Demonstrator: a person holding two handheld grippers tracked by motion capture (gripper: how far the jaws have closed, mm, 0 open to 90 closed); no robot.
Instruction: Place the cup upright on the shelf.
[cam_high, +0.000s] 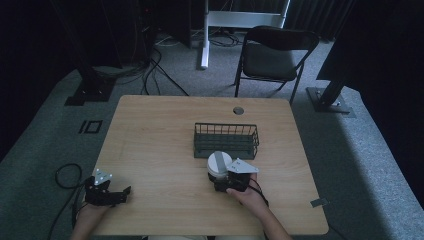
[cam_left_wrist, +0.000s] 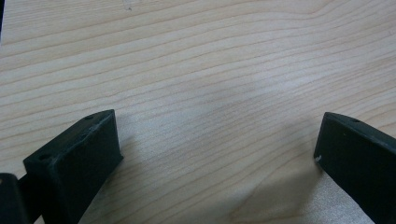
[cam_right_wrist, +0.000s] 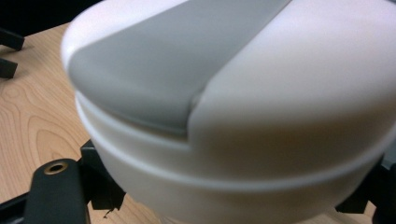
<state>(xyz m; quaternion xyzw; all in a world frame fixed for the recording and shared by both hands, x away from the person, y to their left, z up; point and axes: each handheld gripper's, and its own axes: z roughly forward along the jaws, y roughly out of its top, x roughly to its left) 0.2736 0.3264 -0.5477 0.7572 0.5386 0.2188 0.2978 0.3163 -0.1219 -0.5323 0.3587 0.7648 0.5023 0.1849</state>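
Right tongs (cam_high: 223, 176): clamped on a white round container (cam_high: 218, 165), one jaw at each side of its lower body in the right gripper view. Held by the person's right hand (cam_high: 248, 194) at the desk's near middle.

White round container (cam_right_wrist: 233, 112): white lid with a grey band across the top, a raised ridge running round below the lid. Sits just in front of the wire basket (cam_high: 226, 140), on the near side; whether it touches the basket or rests on the desk cannot be told.

Wire basket: dark, rectangular, open-topped, near the centre of the desk (cam_high: 150, 145).

Left tongs (cam_high: 124, 192): jaws wide apart, bare wood grain between them in the left gripper view (cam_left_wrist: 219, 135). Low over the near left corner of the desk, well apart from the container, held by the left hand (cam_high: 92, 207).

Folding chair (cam_high: 272, 55): dark, on the carpet beyond the far edge of the desk.
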